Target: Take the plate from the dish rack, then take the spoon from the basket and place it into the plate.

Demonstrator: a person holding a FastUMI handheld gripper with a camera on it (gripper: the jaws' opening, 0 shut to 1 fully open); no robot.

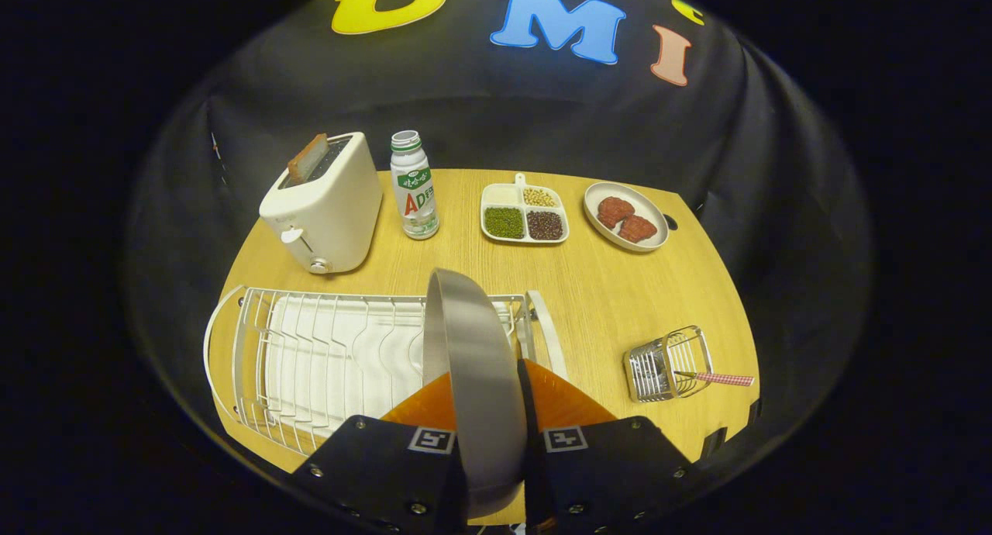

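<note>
A grey plate [473, 364] stands on edge between my two fingers, and my gripper [487, 380] is shut on its rim. The plate is held above the right end of the white wire dish rack [310, 357], which lies on the wooden table [604, 302]. To the right of the fingers a small wire basket [668, 364] lies on the table, and a spoon with a red checked handle [717, 378] sticks out of it to the right.
Beyond the rack stand a white toaster [325, 205] holding a slice of bread and a white bottle [413, 186]. A divided tray of beans [523, 215] and a plate with two red pieces [626, 215] sit at the back right.
</note>
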